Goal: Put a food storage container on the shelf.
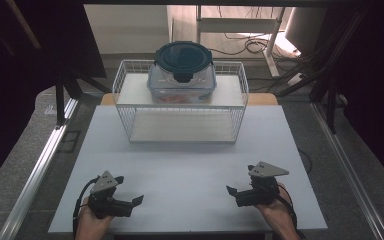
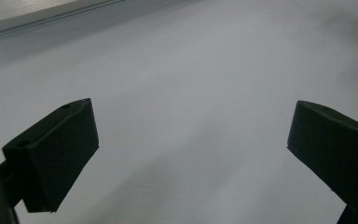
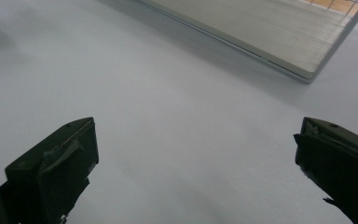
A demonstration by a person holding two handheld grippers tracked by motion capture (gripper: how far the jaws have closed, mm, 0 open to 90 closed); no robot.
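Observation:
A clear food container (image 1: 181,80) with a dark blue clip-on lid stands on the upper shelf of a white wire rack (image 1: 130,95) at the far middle of the table. Something orange shows through its wall. My left gripper (image 1: 136,201) rests near the front left of the white table (image 1: 190,165), open, with bare table between its jaws (image 2: 191,140). My right gripper (image 1: 231,192) rests near the front right, open too, nothing between its jaws (image 3: 196,149). The two grippers point toward each other. The rack's lower shelf (image 3: 265,32) shows ahead in the right gripper view.
A metal rail (image 1: 40,170) runs along the table's left side, and another (image 1: 350,165) along the right. Cables and a white frame (image 1: 260,30) lie on the floor beyond the table. The rack's lower shelf (image 1: 182,127) holds nothing.

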